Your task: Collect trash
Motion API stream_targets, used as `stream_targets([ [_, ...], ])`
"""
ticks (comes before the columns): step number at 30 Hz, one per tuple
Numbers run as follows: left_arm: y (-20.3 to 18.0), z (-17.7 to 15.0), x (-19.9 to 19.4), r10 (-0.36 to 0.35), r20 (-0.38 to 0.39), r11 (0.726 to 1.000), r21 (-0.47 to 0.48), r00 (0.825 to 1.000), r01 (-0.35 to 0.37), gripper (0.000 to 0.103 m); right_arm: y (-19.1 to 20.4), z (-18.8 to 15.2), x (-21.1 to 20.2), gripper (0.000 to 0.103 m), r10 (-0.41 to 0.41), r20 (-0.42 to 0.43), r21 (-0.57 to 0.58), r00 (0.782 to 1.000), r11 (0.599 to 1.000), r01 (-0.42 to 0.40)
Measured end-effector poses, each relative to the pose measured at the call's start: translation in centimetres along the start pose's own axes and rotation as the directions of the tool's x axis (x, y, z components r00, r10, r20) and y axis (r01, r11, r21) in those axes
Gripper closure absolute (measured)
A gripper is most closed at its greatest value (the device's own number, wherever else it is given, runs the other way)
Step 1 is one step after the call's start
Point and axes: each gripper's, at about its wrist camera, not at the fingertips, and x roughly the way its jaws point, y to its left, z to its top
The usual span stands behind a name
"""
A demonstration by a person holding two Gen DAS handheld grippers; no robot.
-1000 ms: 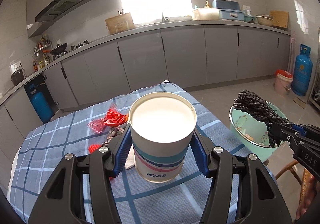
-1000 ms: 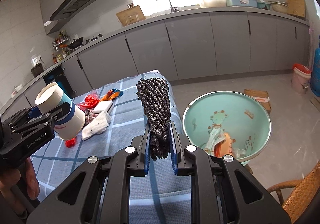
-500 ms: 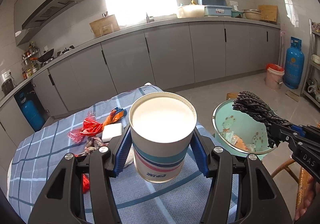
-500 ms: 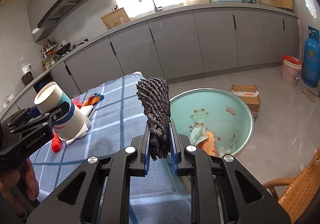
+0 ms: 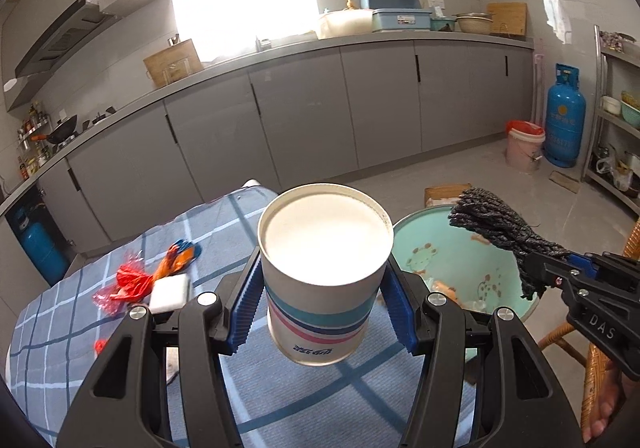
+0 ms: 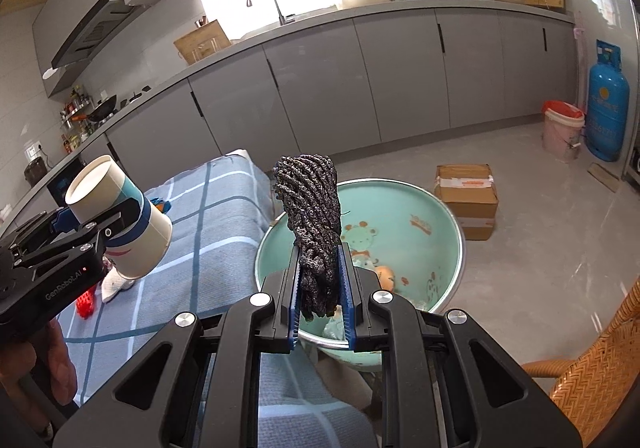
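My left gripper [image 5: 322, 300] is shut on a white paper cup [image 5: 324, 268] with teal and pink stripes, held above the blue checked tablecloth [image 5: 280, 400]; the cup also shows in the right wrist view [image 6: 120, 220]. My right gripper [image 6: 320, 288] is shut on a dark knitted cloth bundle [image 6: 312, 220], held over the near rim of a mint green basin [image 6: 432, 216] that holds several scraps. The bundle [image 5: 500, 232] and basin [image 5: 460, 244] also show in the left wrist view. Red and orange wrappers [image 5: 136, 280] and a white block [image 5: 170, 290] lie on the table.
A cardboard box [image 6: 466, 196] sits on the floor beyond the basin. A wicker chair [image 6: 592, 376] stands at the right. A pink bucket [image 6: 562, 130] and blue gas cylinder [image 6: 606, 108] stand by the grey cabinets [image 6: 360, 88]. A white tissue [image 6: 114, 282] lies on the table.
Both grippers have swung right, toward the basin. The cloth bundle now hangs over the basin's near rim, and the cup is closer to the table's right edge. Both grips are unchanged.
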Motion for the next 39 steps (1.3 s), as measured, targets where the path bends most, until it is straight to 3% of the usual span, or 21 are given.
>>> stream_targets([
  [19,-6.2,2.2,5.9,-0.129,-0.019,0.991,0.041,0.991,0.130,0.047,-4.0,1.5,2.8,0.084,-0.071,-0.008,0.031,0.997,0.997,0.071],
  [39,-7.8,1.4,8.1,-0.156,-0.056,0.985,0.063,0.986,0.159,0.046,-5.6,1.1,5.0,0.082,-0.082,-0.037,0.044,0.996,0.996,0.084],
])
